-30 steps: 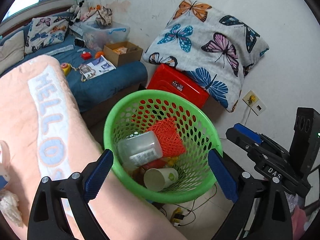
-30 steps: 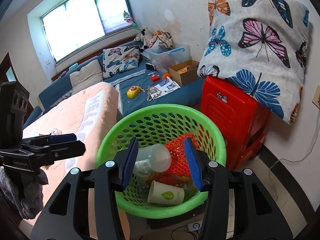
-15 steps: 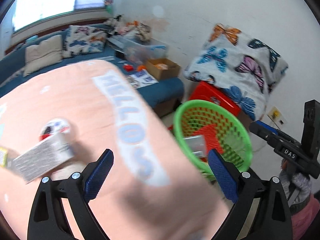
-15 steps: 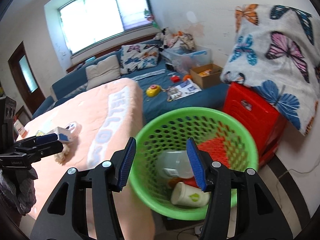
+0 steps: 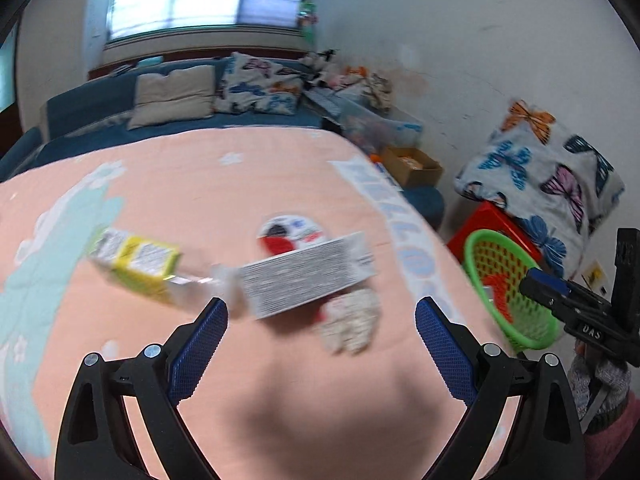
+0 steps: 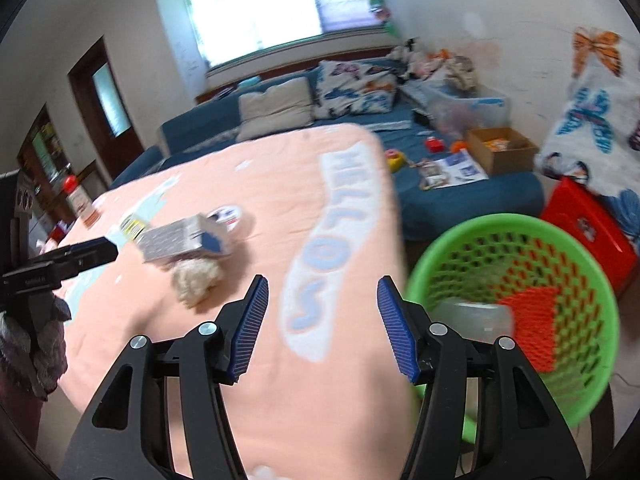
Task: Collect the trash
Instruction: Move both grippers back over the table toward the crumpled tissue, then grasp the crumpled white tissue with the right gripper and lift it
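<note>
On the peach blanket [image 5: 224,184] lie a grey printed carton [image 5: 306,276], a crumpled tissue wad [image 5: 354,322], a yellow-labelled plastic bottle [image 5: 140,264] and a round red-and-white lid [image 5: 292,232]. My left gripper [image 5: 320,334] is open and empty, just short of the carton. My right gripper [image 6: 320,322] is open and empty over the blanket, left of the green basket [image 6: 516,240]. The basket holds a clear jar [image 6: 472,316] and orange mesh [image 6: 532,316]. The carton [image 6: 184,238] and the tissue wad [image 6: 196,280] also show in the right wrist view.
A red plastic stool [image 6: 592,220] and a butterfly pillow [image 5: 560,176] stand behind the basket by the wall. A blue sofa [image 6: 280,120] with cushions, a cardboard box [image 6: 500,148] and toys lies at the back under the window.
Both grippers have swung left, away from the basket, toward the blanket. The carton, tissue and bottle have come into the left view. The right jaws have opened wider.
</note>
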A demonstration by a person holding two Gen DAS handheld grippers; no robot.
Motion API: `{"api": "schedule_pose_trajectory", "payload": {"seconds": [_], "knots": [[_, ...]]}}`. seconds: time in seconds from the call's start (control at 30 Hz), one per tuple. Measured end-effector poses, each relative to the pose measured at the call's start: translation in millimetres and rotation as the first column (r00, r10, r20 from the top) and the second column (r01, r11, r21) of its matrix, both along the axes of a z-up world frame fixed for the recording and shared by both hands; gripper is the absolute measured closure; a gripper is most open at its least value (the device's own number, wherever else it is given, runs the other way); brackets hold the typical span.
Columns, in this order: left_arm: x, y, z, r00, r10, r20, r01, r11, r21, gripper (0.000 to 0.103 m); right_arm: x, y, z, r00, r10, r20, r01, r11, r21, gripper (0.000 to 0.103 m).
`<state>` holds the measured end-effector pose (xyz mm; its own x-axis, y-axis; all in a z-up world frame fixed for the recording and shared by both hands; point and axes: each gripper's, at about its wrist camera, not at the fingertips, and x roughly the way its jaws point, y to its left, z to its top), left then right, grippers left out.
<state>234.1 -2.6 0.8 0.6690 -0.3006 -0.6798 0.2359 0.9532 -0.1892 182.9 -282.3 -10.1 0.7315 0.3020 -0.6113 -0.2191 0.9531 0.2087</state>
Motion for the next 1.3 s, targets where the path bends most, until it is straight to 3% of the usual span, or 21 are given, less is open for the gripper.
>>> {"api": "schedule_pose_trajectory", "payload": {"seconds": [0.23,0.47,1.17,1.3], "knots": [[-10,46,-7,0.998,0.062,-0.008,-0.062,0.998,0.0,0.011,15,61,-10,0.995,0.097,-0.034,-0.097,0.995,0.006,0.041],[-14,66,-8,0.997,0.075,0.001,-0.075,0.997,-0.005,0.012,33,113,-26,0.984,0.156,-0.085,-0.157,0.988,-0.008,0.04],[-10,92,-12,0.996,0.084,-0.003,-0.084,0.996,-0.012,0.012,81,164,-58,0.972,0.148,-0.181,-0.155,0.988,-0.023,0.034],[-6,91,-12,0.997,0.076,-0.003,-0.076,0.997,-0.007,0.012,83,165,-59,0.972,0.15,-0.183,-0.156,0.988,-0.017,0.043]]}}
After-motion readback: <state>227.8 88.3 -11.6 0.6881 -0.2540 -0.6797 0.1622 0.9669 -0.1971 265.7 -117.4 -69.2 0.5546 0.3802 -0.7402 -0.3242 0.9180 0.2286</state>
